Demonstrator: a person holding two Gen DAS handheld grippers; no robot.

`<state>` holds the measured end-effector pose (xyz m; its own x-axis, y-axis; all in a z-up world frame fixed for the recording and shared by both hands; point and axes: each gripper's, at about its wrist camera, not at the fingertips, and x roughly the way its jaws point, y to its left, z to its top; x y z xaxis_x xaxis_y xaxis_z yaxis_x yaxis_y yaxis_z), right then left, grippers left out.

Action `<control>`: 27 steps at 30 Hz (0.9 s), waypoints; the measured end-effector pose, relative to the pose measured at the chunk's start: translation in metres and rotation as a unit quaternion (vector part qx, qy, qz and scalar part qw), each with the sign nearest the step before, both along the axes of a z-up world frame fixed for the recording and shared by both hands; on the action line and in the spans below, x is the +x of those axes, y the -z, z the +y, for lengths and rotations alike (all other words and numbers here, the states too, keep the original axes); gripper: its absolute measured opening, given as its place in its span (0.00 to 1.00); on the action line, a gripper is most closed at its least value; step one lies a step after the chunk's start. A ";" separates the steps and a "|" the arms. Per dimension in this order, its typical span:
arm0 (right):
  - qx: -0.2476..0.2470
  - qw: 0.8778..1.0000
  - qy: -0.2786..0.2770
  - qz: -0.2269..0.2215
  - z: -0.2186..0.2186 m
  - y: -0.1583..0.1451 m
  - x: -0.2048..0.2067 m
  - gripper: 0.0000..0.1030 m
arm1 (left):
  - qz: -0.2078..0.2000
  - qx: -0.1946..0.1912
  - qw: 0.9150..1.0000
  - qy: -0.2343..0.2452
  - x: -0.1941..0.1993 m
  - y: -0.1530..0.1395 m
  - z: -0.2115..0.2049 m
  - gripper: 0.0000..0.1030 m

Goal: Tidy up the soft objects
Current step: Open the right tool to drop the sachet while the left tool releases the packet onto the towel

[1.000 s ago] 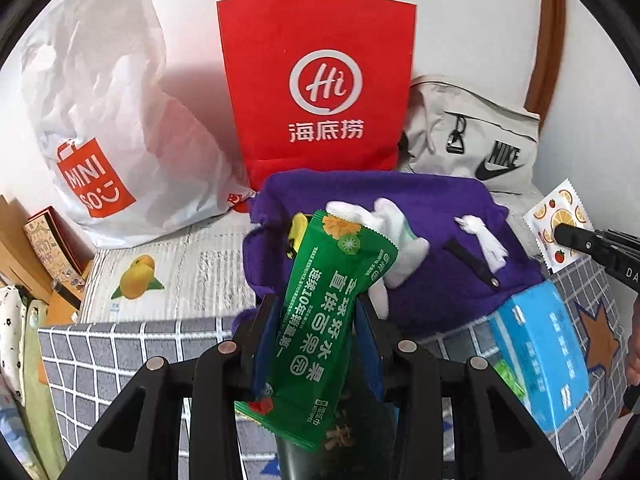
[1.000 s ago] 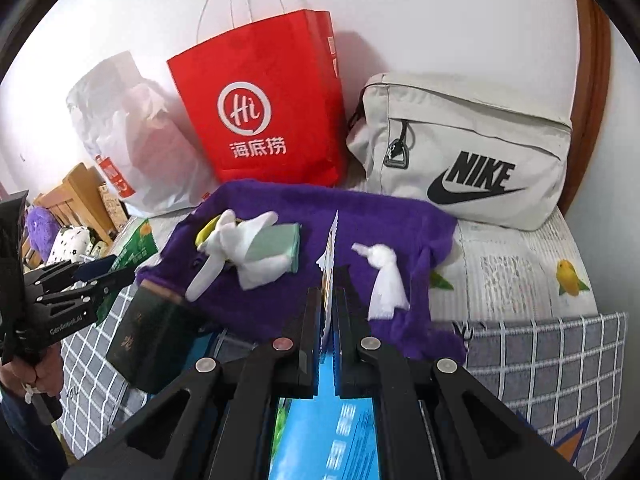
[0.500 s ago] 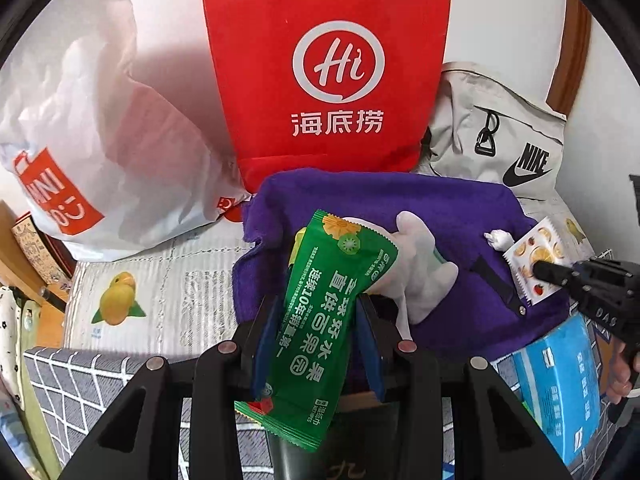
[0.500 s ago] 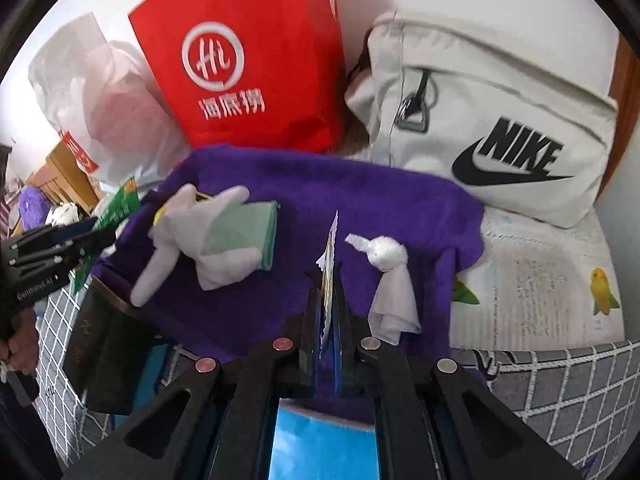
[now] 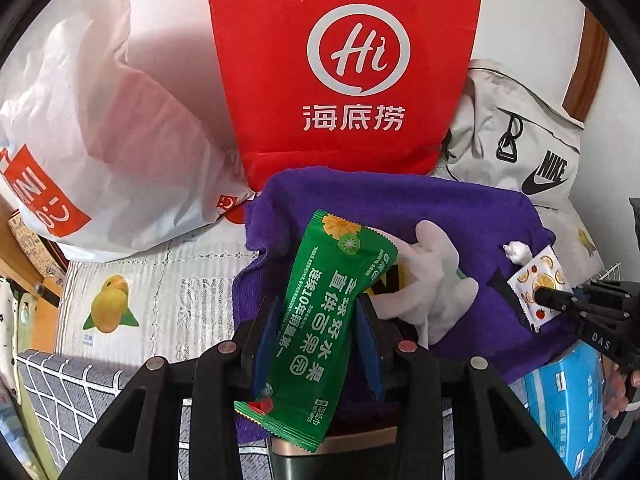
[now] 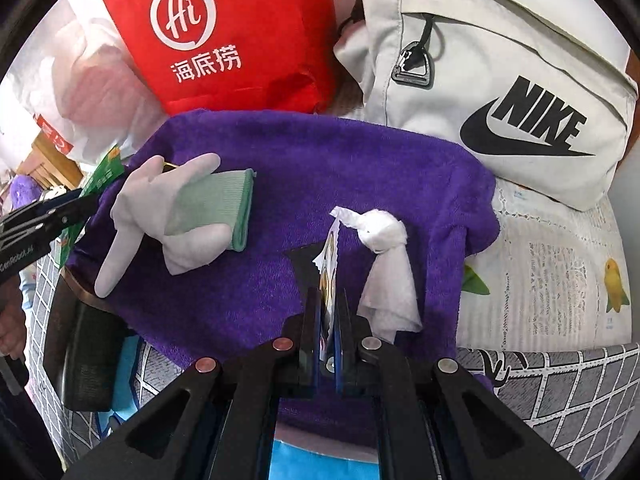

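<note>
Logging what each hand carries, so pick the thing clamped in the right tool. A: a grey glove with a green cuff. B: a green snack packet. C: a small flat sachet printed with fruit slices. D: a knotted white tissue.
C: the right tool is shut on the fruit-print sachet, seen edge-on between its pads, while the knotted tissue and the glove lie loose on the purple towel.

We find our left gripper (image 5: pixel 318 312) tilted downward, jaws part closed and clamping a packet. Our right gripper (image 6: pixel 329 312) points steeply down, jaws nearly together, pinching a thin sachet.
</note>
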<state>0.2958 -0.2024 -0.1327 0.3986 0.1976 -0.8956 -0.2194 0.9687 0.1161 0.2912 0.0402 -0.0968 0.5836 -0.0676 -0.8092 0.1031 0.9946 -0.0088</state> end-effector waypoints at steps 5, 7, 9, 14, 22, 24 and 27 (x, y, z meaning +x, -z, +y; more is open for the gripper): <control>-0.008 1.000 0.008 -0.011 -0.004 -0.004 -0.006 0.30 | 0.005 -0.001 1.000 0.003 0.008 0.002 -0.005 0.35; -0.017 1.000 0.014 -0.021 -0.007 -0.008 -0.010 0.40 | 0.008 0.001 1.000 0.004 0.012 0.005 -0.007 0.35; -0.024 0.999 0.015 -0.030 -0.009 -0.012 -0.013 0.41 | 0.012 0.011 1.000 0.004 0.016 0.009 -0.010 0.35; -0.019 0.998 0.022 -0.049 -0.014 -0.028 -0.024 0.41 | 0.020 0.016 1.000 0.014 0.022 0.014 -0.019 0.36; -0.024 0.997 0.028 -0.061 -0.018 -0.037 -0.037 0.41 | 0.029 0.016 0.999 0.011 0.024 0.021 -0.025 0.38; -0.022 0.997 0.030 -0.065 -0.018 -0.038 -0.038 0.41 | 0.031 0.014 0.999 0.008 0.024 0.021 -0.025 0.40; -0.017 0.997 0.033 -0.069 -0.019 -0.041 -0.040 0.41 | 0.031 0.010 0.999 0.007 0.023 0.020 -0.024 0.57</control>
